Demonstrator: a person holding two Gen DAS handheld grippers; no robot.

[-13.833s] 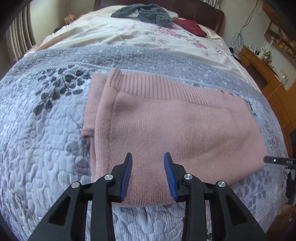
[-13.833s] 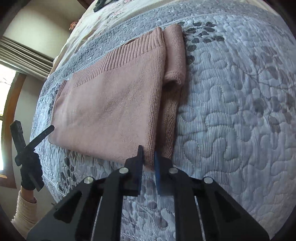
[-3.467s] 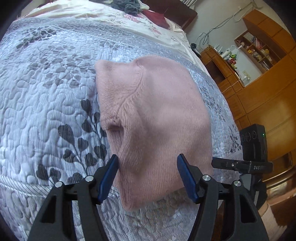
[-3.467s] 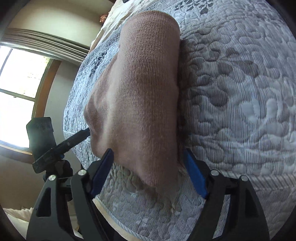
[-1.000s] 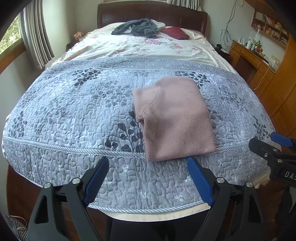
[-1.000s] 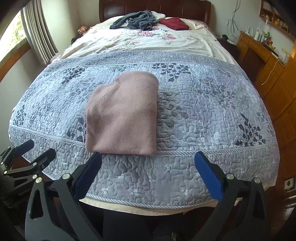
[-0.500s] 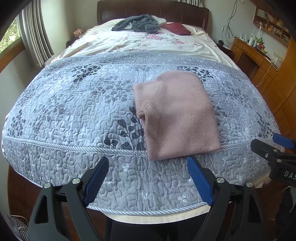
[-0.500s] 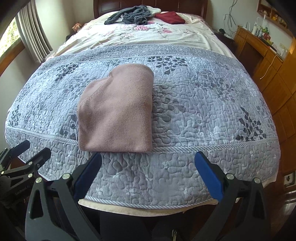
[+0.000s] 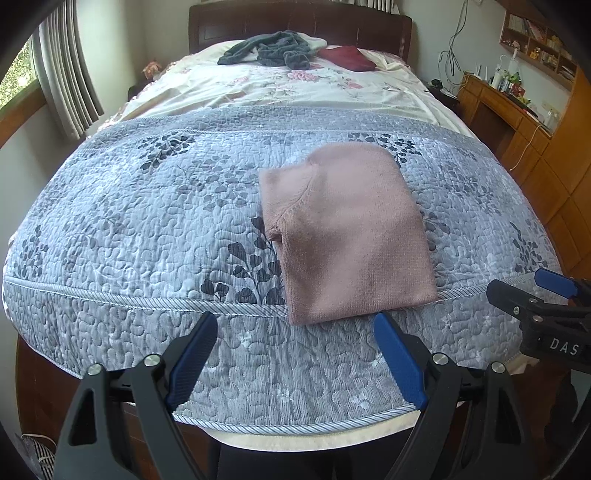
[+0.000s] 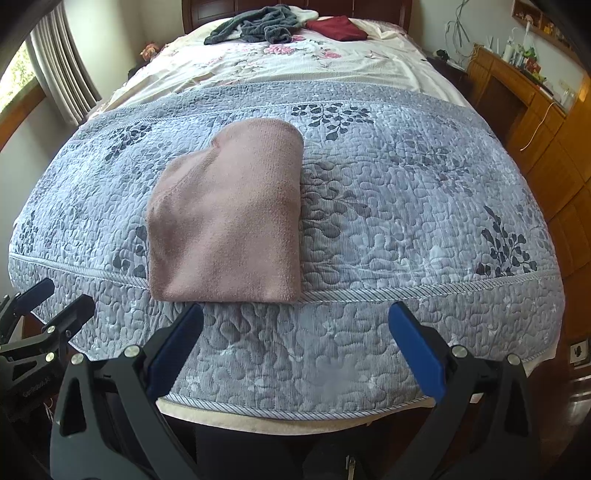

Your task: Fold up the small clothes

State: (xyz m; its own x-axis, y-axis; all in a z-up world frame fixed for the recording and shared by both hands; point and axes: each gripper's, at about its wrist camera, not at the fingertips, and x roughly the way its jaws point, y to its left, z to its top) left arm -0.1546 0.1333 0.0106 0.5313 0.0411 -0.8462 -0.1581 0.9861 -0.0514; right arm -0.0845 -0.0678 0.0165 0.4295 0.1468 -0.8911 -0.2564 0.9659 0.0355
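A dusty-pink knitted sweater (image 9: 347, 236), folded into a compact block, lies on the grey-blue quilted bedspread with dark leaf prints (image 9: 147, 229), close to the near edge of the bed. Its near hem sits right at the striped piping that runs along the bedspread's edge. In the left wrist view it lies right of centre; in the right wrist view (image 10: 229, 218) it lies left of centre.

The left gripper (image 9: 295, 354), black with blue finger pads, hangs over the near drop of the bedspread, its jaws spread wide and holding nothing, apart from the sweater. The right gripper (image 10: 295, 343) is likewise spread wide and empty, held just short of the sweater's near hem. Each gripper shows at the edge of the other's view.

Farther up the bed lies a cream sheet with pink flowers (image 9: 295, 88). On it, near the dark wooden headboard (image 9: 295, 26), rest a crumpled grey-green garment (image 9: 273, 48) and a dark red cloth (image 9: 347, 57). Wooden cabinets (image 9: 546, 147) stand to the right, and grey curtains (image 9: 66, 85) hang at the left.
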